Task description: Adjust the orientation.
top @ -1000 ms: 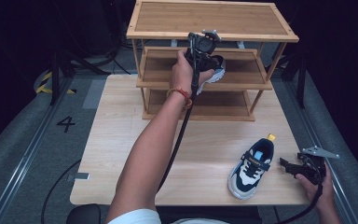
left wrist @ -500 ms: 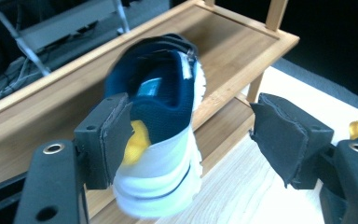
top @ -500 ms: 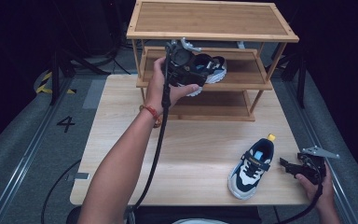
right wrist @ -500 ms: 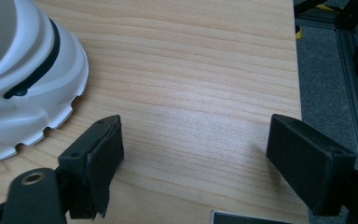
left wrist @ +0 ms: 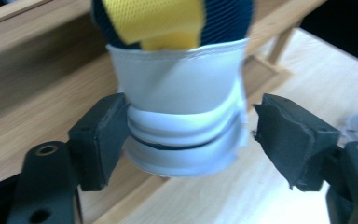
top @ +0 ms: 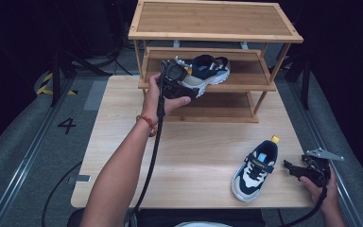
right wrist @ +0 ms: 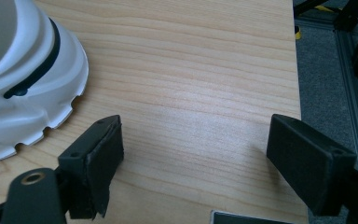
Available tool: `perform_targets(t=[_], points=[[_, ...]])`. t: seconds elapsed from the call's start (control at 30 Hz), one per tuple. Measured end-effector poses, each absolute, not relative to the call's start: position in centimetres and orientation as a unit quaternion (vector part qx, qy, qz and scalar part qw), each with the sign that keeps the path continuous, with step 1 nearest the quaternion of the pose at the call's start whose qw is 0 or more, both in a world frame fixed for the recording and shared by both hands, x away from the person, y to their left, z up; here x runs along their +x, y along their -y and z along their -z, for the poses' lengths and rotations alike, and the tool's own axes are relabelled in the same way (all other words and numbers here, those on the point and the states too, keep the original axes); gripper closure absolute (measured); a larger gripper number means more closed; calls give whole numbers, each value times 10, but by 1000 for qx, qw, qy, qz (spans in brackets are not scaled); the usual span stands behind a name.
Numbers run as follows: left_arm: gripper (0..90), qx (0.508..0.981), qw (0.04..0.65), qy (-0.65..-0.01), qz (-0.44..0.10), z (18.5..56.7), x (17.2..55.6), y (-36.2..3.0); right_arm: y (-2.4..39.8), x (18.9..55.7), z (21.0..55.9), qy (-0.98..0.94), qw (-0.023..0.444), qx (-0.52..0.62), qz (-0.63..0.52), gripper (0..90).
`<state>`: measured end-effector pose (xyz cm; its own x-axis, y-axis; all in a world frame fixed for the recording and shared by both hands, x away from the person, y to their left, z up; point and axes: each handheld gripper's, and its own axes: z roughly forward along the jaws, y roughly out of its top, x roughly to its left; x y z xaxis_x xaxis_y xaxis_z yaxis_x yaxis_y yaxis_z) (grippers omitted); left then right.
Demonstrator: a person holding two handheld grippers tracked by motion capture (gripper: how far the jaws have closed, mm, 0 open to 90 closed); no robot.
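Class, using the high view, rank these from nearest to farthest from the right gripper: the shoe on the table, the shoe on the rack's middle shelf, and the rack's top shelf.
1. Shoe on the table, just left of the right gripper.
2. Shoe on the middle shelf, far up-left, at the left gripper.
3. Top shelf, at the back, highest.

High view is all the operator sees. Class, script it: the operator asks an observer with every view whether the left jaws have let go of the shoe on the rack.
Operator: Has the left gripper released the shoe?
Observer: Its jaws have just been opening; the heel sits between them, with a gap at one pad.
Operator: And the right gripper?
Observer: Open, nothing between its jaws; the table shoe lies beside one jaw, apart.
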<state>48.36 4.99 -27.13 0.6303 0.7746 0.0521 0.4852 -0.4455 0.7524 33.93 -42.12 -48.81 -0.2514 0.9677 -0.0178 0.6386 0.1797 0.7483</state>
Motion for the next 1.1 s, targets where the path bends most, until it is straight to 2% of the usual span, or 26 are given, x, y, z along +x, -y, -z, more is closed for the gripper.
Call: perform_targets(t=[0.2, 0.4, 0.67, 0.83, 1.1], points=[[405, 818, 394, -380, -179, 270, 482, -45, 421, 339, 488, -724, 258, 554, -320, 193], [529, 830, 400, -348, -172, 269, 477, -15, 420, 339, 488, -725, 259, 553, -320, 193], [489, 817, 393, -373, -197, 270, 494, 13, 420, 338, 488, -726, 257, 552, -321, 197], [494, 798, 415, -401, -175, 278, 513, 18, 420, 338, 488, -726, 255, 552, -321, 197], [459, 794, 422, -402, -172, 284, 524, 21, 420, 338, 488, -726, 256, 552, -321, 192]])
